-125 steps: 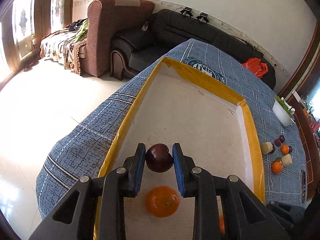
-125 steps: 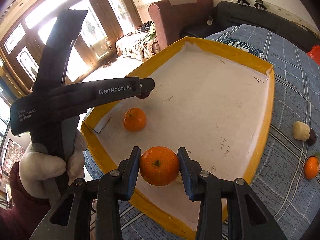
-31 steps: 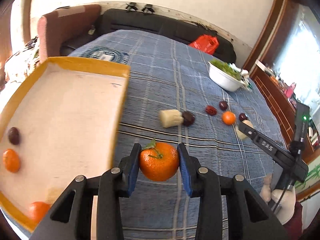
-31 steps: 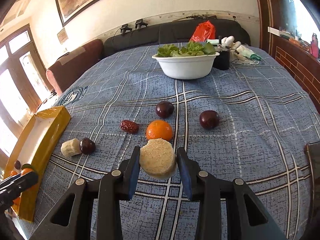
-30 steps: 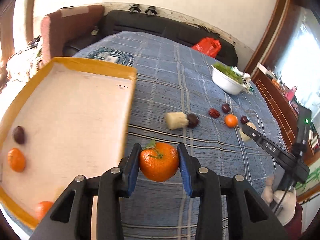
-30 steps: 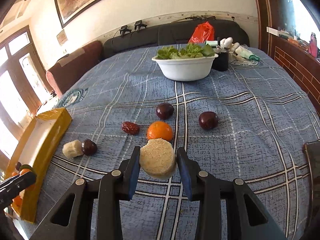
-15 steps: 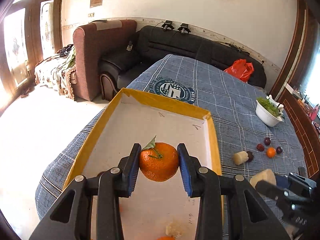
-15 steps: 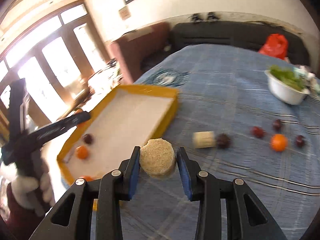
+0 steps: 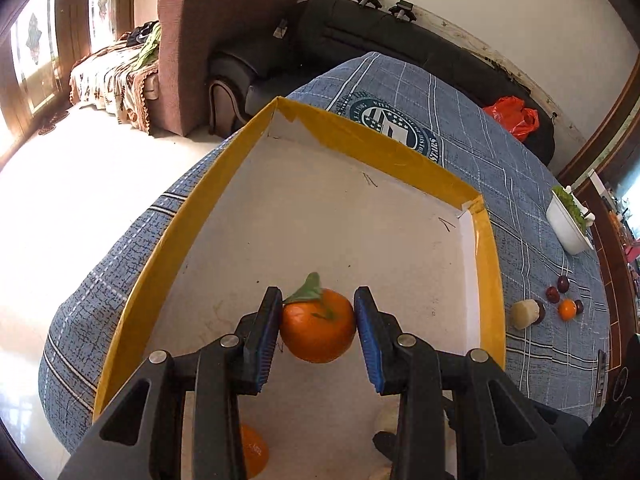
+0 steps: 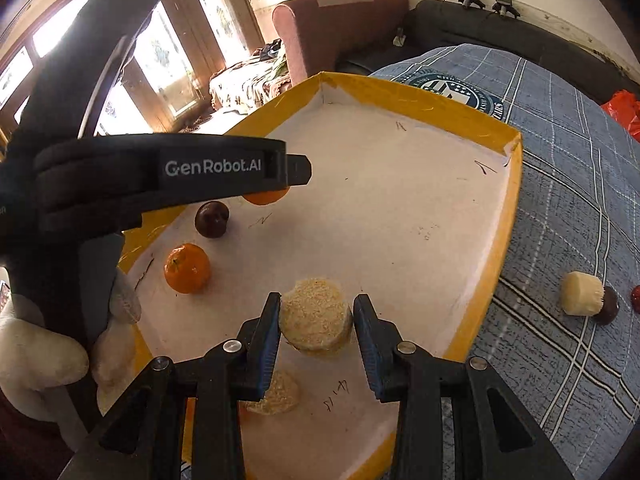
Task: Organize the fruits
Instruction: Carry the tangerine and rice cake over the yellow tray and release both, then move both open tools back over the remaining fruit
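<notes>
Yellow-rimmed tray [image 9: 488, 264] is my collection point, so both loads hang over its floor. My left gripper [image 9: 317, 322], pitched steeply down, clamps the leafed orange [image 9: 318, 330] mid-tray. My right gripper [image 10: 316, 322], pitched likewise, clamps the pale round slice [image 10: 316, 314] nearer the tray's near edge.

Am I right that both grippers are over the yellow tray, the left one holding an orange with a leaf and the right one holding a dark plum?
Not quite. The right gripper holds a pale banana slice, not a plum, as the right wrist view shows; a plum lies loose in the tray. The rest holds: the left gripper holds the leafed orange over the tray.
</notes>
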The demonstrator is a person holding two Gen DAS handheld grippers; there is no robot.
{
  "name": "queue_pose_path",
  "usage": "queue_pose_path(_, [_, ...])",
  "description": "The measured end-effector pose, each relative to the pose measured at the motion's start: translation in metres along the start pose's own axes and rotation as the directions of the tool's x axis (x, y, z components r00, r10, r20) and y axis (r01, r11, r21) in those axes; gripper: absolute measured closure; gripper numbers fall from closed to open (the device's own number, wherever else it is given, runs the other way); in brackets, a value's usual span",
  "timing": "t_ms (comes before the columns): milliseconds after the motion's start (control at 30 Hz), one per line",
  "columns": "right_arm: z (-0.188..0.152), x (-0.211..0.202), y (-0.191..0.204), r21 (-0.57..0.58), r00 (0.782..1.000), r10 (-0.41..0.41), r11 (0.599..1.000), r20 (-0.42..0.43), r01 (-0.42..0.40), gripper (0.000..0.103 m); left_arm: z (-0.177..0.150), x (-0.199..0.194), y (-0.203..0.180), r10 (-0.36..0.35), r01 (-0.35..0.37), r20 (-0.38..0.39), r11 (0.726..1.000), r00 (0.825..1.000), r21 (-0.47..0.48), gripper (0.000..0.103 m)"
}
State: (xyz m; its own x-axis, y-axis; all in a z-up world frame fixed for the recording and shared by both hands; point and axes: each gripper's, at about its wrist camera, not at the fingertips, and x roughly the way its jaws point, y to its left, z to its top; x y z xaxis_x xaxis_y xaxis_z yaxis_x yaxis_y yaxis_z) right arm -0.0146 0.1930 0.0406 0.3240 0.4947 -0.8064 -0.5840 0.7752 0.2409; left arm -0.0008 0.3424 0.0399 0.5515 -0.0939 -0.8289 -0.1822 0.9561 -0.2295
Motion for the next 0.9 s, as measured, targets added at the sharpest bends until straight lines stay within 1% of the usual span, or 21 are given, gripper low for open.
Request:
queue_pose_path(67, [0.001,0.003,0.004,-0.022,1.0,-0.028,0.999,0.003,0.028,0.062,-0.001,-0.001,-0.001,0.0,0.0,-0.005,1.0,1.0,0.0,0.066])
queue_pose_path(100, [0.001,0.003,0.005,-0.028,1.0,-0.026,0.999,0.001,0.026,0.062,0.0,-0.002,-0.001,0.0,0.0,-0.007,1.0,1.0,-0.001,0.066])
queue_pose_path(133, [0.001,0.004,0.009,-0.031,1.0,-0.023,0.999,-0.001,0.023,0.062,0.0,-0.002,-0.001,-0.003,0.003,-0.008,1.0,1.0,-0.007,0.065])
queue_pose_path(167, [0.003,0.005,0.009,-0.032,1.0,-0.022,0.999,-0.003,0.022,0.062,-0.001,-0.004,0.0,-0.011,0.01,-0.009,1.0,1.0,-0.014,0.061])
queue_pose_path(233, [0.002,0.005,0.01,-0.035,1.0,-0.027,0.999,0.0,0.027,0.061,-0.002,-0.01,0.002,-0.037,0.037,0.0,0.999,0.999,-0.035,0.057])
queue_pose_path(300, [0.003,0.001,0.011,-0.038,1.0,-0.025,0.999,0.008,0.025,0.056,-0.004,-0.02,0.005,-0.051,0.052,0.019,0.997,0.999,-0.054,0.053])
queue_pose_path(367, [0.003,-0.006,0.012,-0.04,0.999,-0.021,0.999,0.03,0.023,0.049,-0.006,-0.032,0.008,-0.063,0.066,0.046,0.995,0.997,-0.076,0.048])
queue_pose_path(533, [0.001,-0.032,0.01,-0.034,0.995,-0.025,0.999,0.095,0.028,0.043,-0.018,-0.06,0.009,-0.102,0.113,0.091,0.985,0.991,-0.127,0.044])
queue_pose_path(633, [-0.007,-0.05,0.002,-0.007,0.991,-0.036,0.999,0.131,0.037,0.038,-0.029,-0.072,0.004,-0.131,0.145,0.101,0.979,0.986,-0.141,0.042])
queue_pose_path(733, [-0.02,-0.067,-0.011,0.032,0.987,-0.053,0.998,0.152,0.048,0.037,-0.042,-0.084,-0.007,-0.16,0.174,0.109,0.975,0.981,-0.141,0.04])
queue_pose_path(800, [-0.032,-0.079,-0.027,0.065,0.984,-0.074,0.996,0.165,0.064,0.037,-0.05,-0.091,-0.016,-0.181,0.195,0.109,0.972,0.977,-0.134,0.037])
queue_pose_path(833, [-0.038,-0.087,-0.03,0.077,0.982,-0.084,0.994,0.169,0.071,0.037,-0.052,-0.094,-0.02,-0.19,0.203,0.109,0.971,0.976,-0.128,0.036])
queue_pose_path(900, [-0.056,-0.103,-0.051,0.119,0.977,-0.121,0.988,0.175,0.101,0.037,-0.059,-0.101,-0.032,-0.206,0.217,0.11,0.971,0.972,-0.099,0.036])
